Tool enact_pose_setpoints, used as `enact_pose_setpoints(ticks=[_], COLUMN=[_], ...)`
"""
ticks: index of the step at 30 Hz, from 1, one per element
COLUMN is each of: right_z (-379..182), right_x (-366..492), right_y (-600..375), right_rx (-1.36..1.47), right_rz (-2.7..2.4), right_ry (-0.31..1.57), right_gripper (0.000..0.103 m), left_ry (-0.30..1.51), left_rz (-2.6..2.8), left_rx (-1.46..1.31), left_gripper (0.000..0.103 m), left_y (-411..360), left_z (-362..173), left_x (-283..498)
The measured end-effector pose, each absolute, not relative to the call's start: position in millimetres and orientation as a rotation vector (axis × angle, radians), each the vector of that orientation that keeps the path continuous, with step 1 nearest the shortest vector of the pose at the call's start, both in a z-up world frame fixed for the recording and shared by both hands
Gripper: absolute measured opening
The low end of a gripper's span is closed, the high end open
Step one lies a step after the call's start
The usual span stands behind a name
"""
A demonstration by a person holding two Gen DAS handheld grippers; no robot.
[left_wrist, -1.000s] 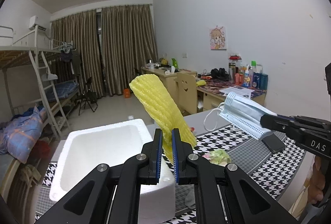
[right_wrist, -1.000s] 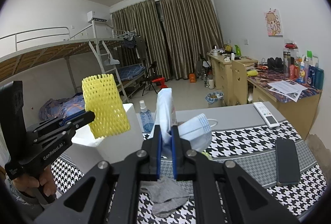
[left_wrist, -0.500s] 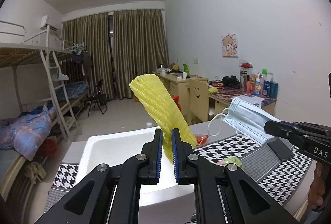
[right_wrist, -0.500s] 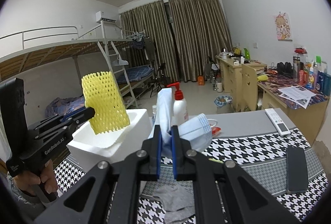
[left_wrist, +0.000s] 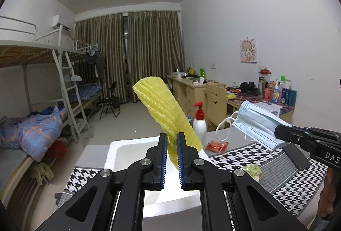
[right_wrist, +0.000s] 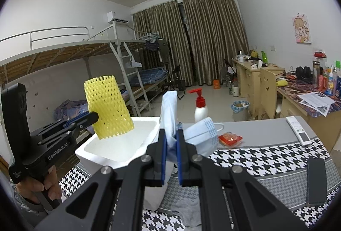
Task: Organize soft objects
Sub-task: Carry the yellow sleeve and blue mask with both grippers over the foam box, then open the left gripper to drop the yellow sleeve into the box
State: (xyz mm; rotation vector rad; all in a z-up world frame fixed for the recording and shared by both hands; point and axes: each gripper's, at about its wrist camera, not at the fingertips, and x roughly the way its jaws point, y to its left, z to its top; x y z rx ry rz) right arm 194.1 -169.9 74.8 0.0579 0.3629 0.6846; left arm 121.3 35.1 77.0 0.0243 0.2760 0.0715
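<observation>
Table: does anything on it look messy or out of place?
A crumpled grey cloth lies bunched on the checked table mat, below the white foam box. A small red packet sits loose by the pump bottle. Nothing looks spilled or broken.

We see a bright yellow foam net [left_wrist: 164,109] with a diamond-hole mesh, pinched between black fingers with blue pads [left_wrist: 164,158]. The face mask [left_wrist: 255,122] is pale blue with white ear loops. Below sits a plain white foam box [right_wrist: 119,145]. The table cloth [right_wrist: 266,162] shows black-and-white houndstooth beside grey. We spot a white pump bottle [right_wrist: 200,107] with a red top, and a red packet [right_wrist: 230,138].
</observation>
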Motion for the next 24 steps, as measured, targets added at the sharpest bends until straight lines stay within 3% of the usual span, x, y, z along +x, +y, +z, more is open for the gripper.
enact_pose_setpoints(ticks=[24], right_z=[79.8], right_x=[195.7], right_y=[-134.2], right_rx=[0.021], right_rz=[0.751], right_ry=[0.362], right_gripper=[0.011], left_ry=[0.323], left_rz=[0.124], left_rx=[0.003], left_gripper=[0.01], left_y=[62.0], left_z=[64.5], left_x=[129.4])
